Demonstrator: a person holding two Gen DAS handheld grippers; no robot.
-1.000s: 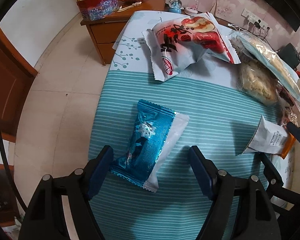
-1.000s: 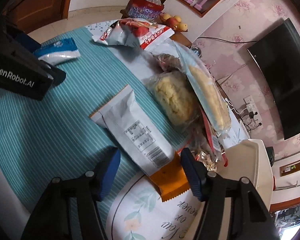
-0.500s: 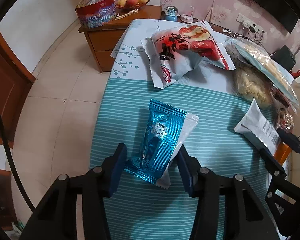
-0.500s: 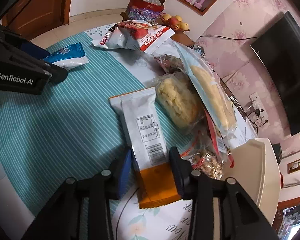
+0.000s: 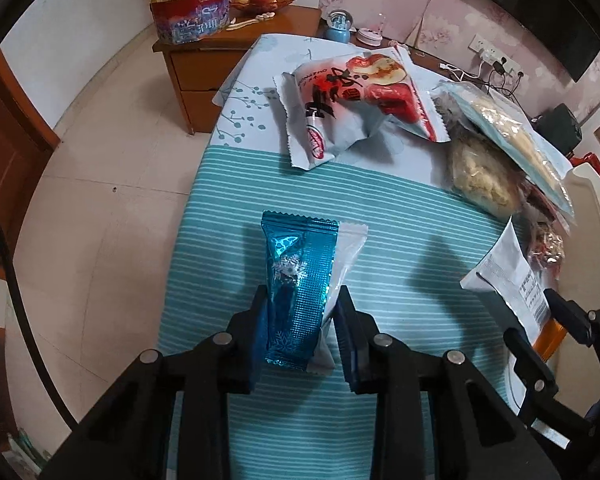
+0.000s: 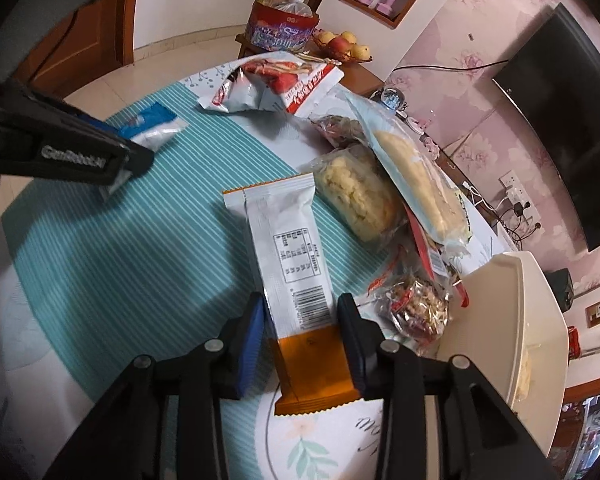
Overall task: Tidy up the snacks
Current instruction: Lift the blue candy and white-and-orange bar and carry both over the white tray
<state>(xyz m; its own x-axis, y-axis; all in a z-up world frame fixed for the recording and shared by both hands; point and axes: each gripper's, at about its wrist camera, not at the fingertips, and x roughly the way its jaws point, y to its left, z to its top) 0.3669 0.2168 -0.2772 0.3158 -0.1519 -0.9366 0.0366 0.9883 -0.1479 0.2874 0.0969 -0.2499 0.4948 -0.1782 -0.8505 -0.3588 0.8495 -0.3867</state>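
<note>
Closing jaws: the left gripper (image 5: 302,304) is narrowing its jaws on the blue foil packet (image 5: 298,280), whose lower half sits between the blue pads, both pads touching its crumpled sides.
Right gripper (image 6: 302,312): jaws pinching the white-and-orange packet (image 6: 292,264) at the seam where white meets orange.
Blue foil packet: lengthwise along the jaws, over the teal striped cloth near the counter (image 5: 228,280) edge.
White-and-orange packet: barcode side up, orange end toward the camera, white end pointing at the pile.
Pile: a red-and-white snack bag (image 5: 356,100) at the far end; a clear bag of pale puffed pieces (image 6: 356,196) and a flat pale-blue bag (image 6: 412,176) leaning on it, just beside the white packet.
Nut pack (image 6: 416,312): near the right jaw, against a cream tray (image 6: 512,320).
</note>
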